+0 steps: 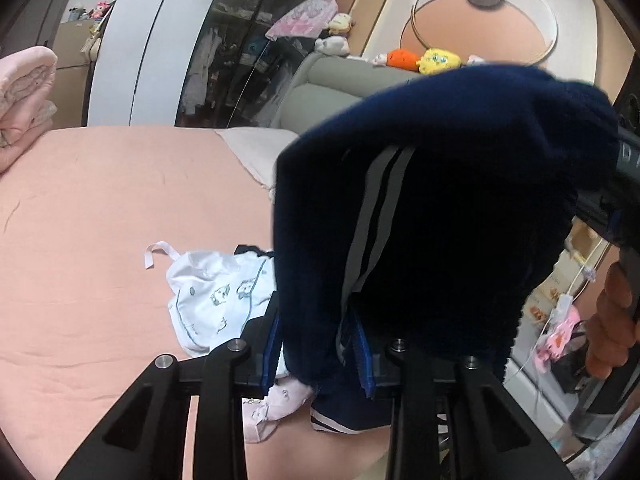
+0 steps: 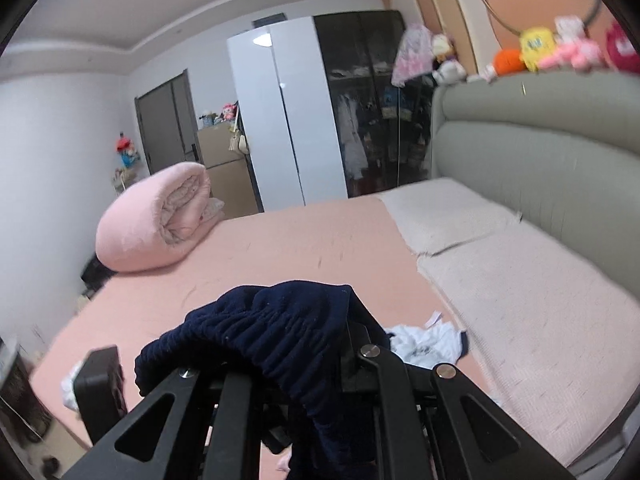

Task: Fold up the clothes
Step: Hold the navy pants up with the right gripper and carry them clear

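You have the navy trousers (image 1: 440, 208) lifted off the bed (image 1: 100, 208) between both tools, so this looks like the pick-up-and-spread step, with no fold made yet. In the left wrist view the left gripper (image 1: 320, 352) has its blue-padded fingers (image 1: 365, 360) closed on a hanging part of the cloth, beside the grey side stripe; the fabric runs up and to the right, toward the right tool and your hand (image 1: 612, 320) at the right edge. In the right wrist view the elastic waistband (image 2: 272, 320) is bunched over the top of the right gripper (image 2: 288, 364) and hides its fingers, so you cannot tell whether they are clamped on it or merely under it.

Next, judging from this, you need to draw the two tools apart to pull the cloth taut, then lay it flat on a bare stretch of pink sheet. Aim left and far, away from the white printed garment (image 1: 216, 300) lying near, just beyond the left fingers. A small pink piece (image 1: 272, 408) lies below them too.
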Available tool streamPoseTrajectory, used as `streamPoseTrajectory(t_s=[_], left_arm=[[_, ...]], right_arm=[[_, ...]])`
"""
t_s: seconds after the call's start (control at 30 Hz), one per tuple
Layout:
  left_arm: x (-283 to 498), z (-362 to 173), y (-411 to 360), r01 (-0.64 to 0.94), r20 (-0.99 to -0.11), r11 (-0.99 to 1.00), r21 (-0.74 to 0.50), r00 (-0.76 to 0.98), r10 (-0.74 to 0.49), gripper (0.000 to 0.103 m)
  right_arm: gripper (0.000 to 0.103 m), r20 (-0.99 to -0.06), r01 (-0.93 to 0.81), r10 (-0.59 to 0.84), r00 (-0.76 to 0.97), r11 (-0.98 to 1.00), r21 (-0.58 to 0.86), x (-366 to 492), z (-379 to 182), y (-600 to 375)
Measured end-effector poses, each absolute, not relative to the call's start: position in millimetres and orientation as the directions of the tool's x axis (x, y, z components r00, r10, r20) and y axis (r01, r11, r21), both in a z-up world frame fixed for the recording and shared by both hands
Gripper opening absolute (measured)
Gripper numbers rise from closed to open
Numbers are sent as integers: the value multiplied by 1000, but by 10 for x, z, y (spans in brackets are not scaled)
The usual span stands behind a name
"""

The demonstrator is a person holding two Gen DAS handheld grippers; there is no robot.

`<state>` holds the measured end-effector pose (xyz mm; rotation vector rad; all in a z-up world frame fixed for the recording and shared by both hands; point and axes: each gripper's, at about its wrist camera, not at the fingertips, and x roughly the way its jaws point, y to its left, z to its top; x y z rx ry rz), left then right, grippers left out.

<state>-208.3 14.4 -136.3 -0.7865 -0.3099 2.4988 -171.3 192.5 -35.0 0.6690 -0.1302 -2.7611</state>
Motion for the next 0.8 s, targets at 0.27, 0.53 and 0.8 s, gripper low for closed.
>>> streamPoseTrajectory(t_s=[0.27, 0.53, 0.8], left_arm=[[-1918, -1066, 8, -385, -386, -852, -355, -769, 509, 10], [-1724, -702, -174, -334, -375, -904, -267, -828, 417, 10], [-1558, -589, -570, -248, -389, -950, -189, -869, 305, 10]], right_arm=[[9, -420, 317, -331, -845, -943, 106, -1594, -167, 1704], [9, -387, 373, -380, -840, -923, 97, -1425, 77, 1496], [9, -372, 444, -434, -821, -894, 65, -1346, 216, 1075]])
